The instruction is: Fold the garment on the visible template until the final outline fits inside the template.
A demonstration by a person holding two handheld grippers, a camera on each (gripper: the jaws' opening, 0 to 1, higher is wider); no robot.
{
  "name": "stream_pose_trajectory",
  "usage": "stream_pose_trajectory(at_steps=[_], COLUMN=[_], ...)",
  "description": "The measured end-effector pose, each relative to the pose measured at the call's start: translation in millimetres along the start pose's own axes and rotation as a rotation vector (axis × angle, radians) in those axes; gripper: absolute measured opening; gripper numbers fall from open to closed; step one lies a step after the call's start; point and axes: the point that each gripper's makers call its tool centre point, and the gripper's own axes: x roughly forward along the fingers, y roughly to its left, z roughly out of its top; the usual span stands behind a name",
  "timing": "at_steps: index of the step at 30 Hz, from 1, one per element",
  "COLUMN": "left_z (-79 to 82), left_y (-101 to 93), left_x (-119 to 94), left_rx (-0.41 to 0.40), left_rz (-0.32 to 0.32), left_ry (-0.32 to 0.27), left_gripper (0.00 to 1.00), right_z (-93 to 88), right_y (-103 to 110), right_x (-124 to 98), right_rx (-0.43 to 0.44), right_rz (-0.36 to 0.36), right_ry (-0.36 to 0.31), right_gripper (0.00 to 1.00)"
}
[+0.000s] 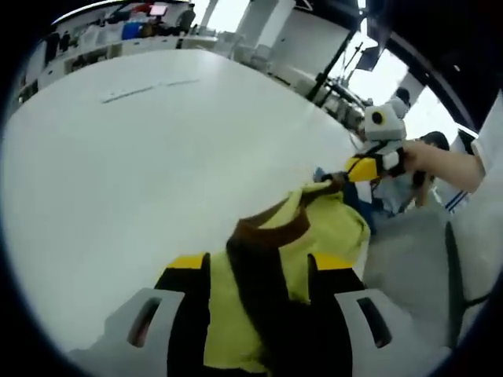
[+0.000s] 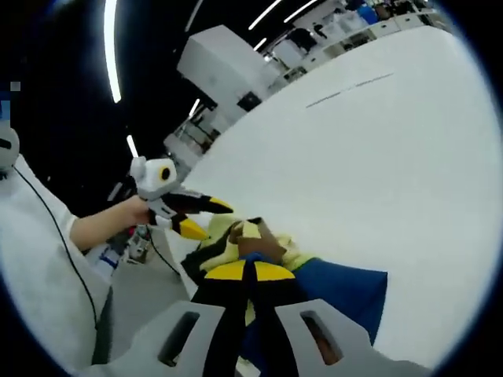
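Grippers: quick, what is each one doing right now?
Left gripper: shut on the yellow garment.
Right gripper: shut on the same garment.

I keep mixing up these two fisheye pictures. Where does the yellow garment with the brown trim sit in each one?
Left gripper view: the garment hangs at bottom centre, pinched between this view's own jaws.
Right gripper view: it bunches at lower centre, just above this view's jaws.
Shared landmark: the white table, with a thin dark line marked on it.
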Motion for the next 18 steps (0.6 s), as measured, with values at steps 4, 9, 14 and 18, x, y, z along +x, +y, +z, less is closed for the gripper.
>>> stream_pose_trajectory(at_steps=[4, 9, 14, 18], left_z=[-1.8, -6.6, -10.5, -10.8], left_y=[-0.2, 2.4, 5.9, 7.1], left_x=[5.9, 8.6, 11.5, 14.8], left_rx=[0.011, 0.021, 0.025, 0.045], left_rz=[-0.029, -0.026, -0.016, -0.010], left_ry=[0.025, 0.058, 0.082, 0.099], left_gripper=[0.33, 0.32, 0.27, 0.24], right_z=[1.8, 2.4, 1.3, 1.4], right_y=[2.3, 6.6, 7.2, 8.8], right_x=[-2.9, -4.5, -5.1, -5.3], right_rx=[-0.006, -0.017, -0.016, -0.018], right_rz=[0.010, 0.028, 0.030, 0.034], right_ry=[-0.007, -0.011, -0.009, -0.010], right_gripper=[0.02, 0.02, 0.02, 0.02])
